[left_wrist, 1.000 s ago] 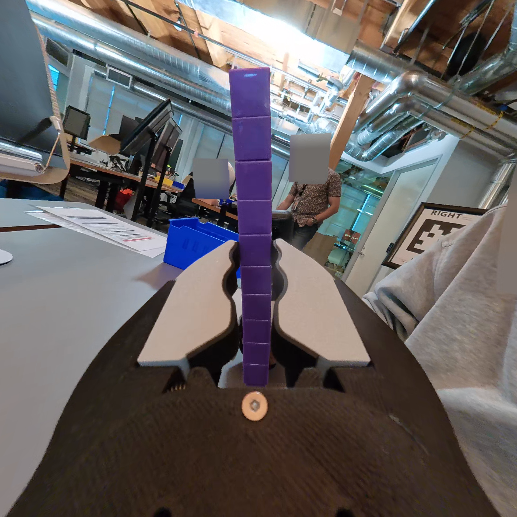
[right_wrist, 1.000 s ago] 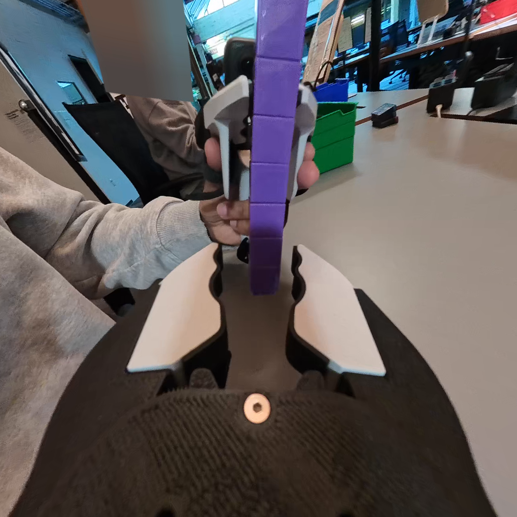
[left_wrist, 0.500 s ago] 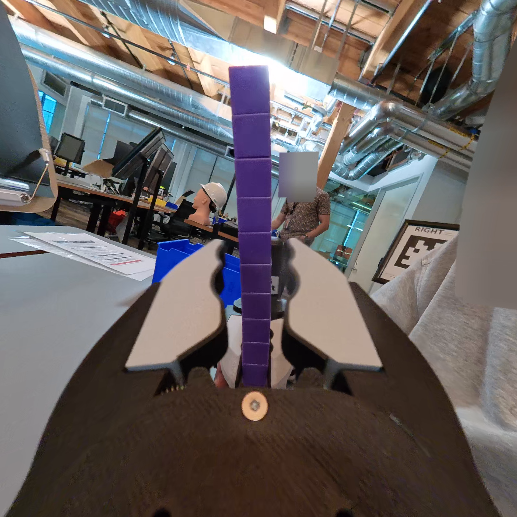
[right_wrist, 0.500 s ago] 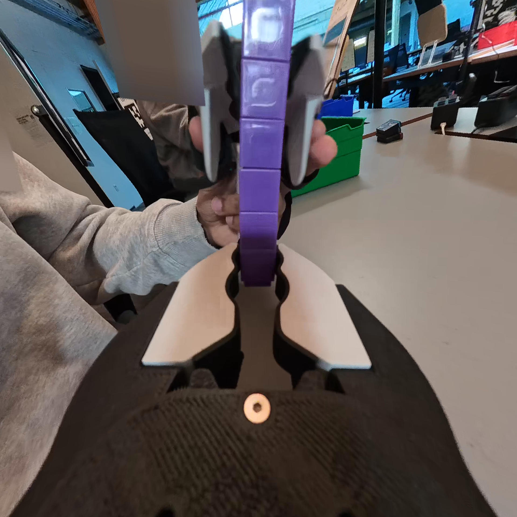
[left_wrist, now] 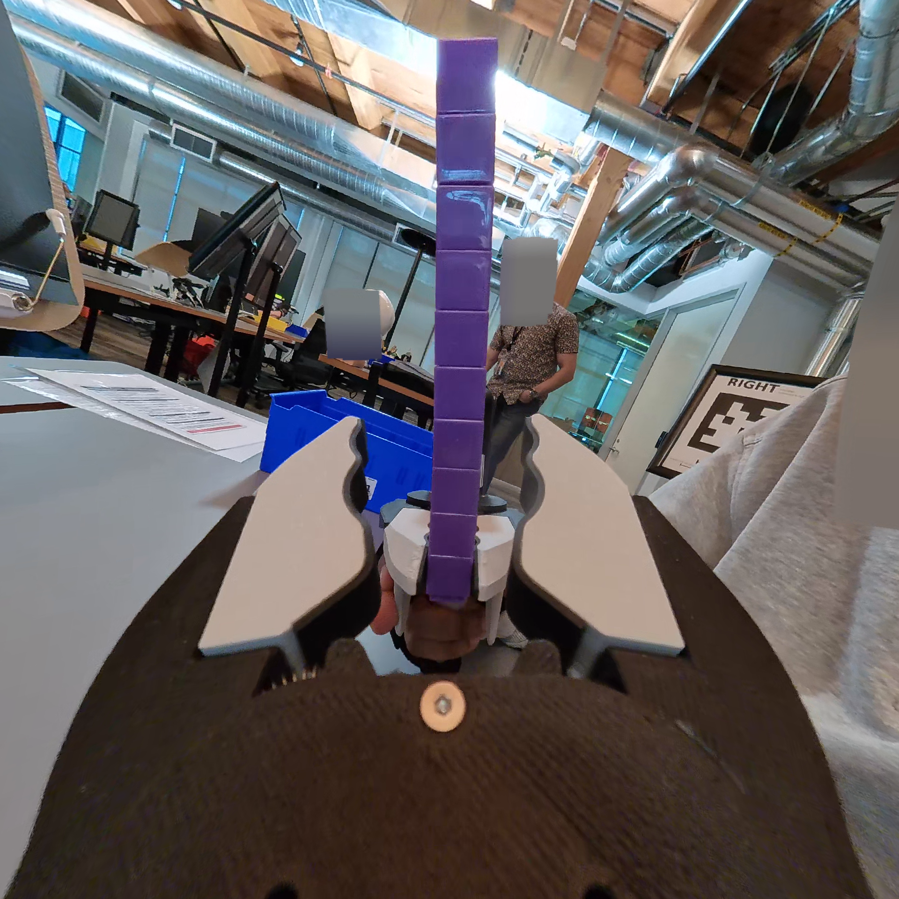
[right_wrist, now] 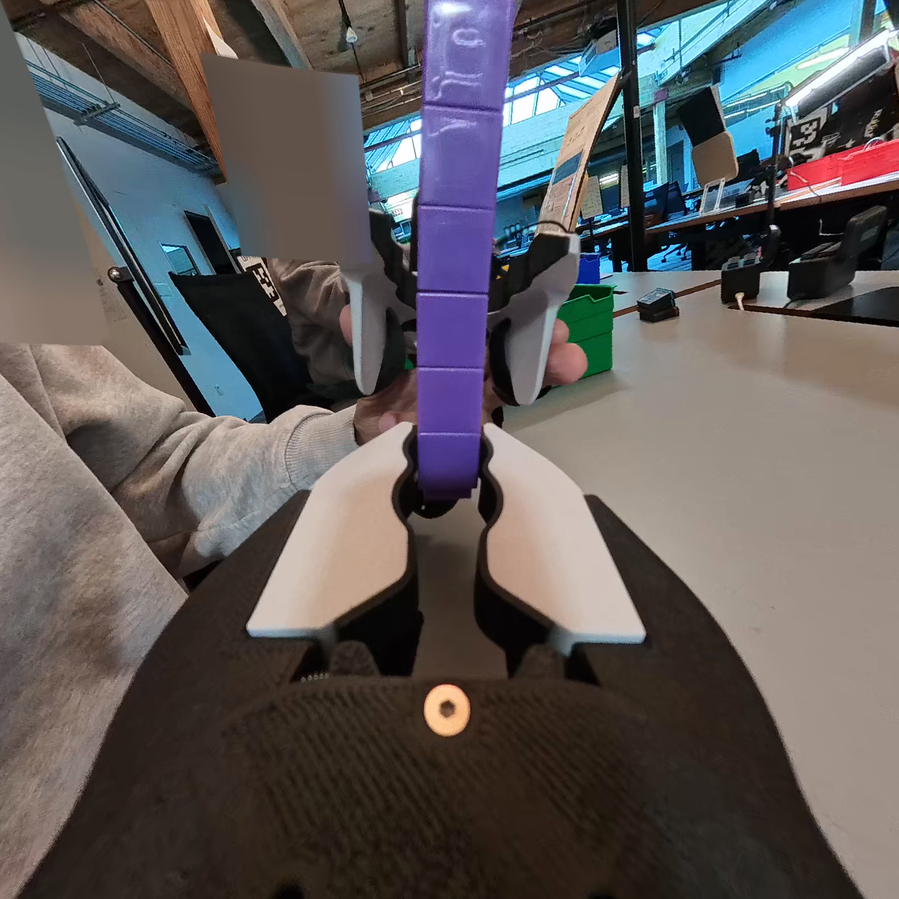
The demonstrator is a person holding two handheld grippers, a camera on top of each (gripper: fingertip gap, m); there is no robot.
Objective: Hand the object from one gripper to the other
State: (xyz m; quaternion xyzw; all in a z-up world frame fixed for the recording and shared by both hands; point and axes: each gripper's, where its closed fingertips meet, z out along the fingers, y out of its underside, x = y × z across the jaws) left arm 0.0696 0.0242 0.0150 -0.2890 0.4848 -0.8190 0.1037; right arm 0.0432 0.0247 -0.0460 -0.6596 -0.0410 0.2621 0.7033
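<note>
A long purple stick of joined cubes (left_wrist: pixel 462 311) stands upright in the air. My right gripper (right_wrist: pixel 447 457) is shut on the stick's lower end (right_wrist: pixel 450 335). It also shows in the left wrist view (left_wrist: pixel 450 559), clamped on the stick's bottom. My left gripper (left_wrist: pixel 445 452) is open, its fingers spread wide on either side of the stick without touching it. In the right wrist view the left gripper (right_wrist: pixel 462 311) shows farther up the stick, jaws apart, held by a hand in a grey sleeve.
A grey table (right_wrist: pixel 705 438) lies below. A blue bin (left_wrist: pixel 340 438) and a paper sheet (left_wrist: pixel 146 408) sit on it in the left wrist view. A green bin (right_wrist: pixel 586 331) and black devices (right_wrist: pixel 739 287) sit farther back. A person stands in the background (left_wrist: pixel 530 379). The left gripper's tips are roughly 7 centimeters from the right gripper's.
My right gripper closed on the stick's lower end. My left gripper opened, let go of the stick and spread wider.
</note>
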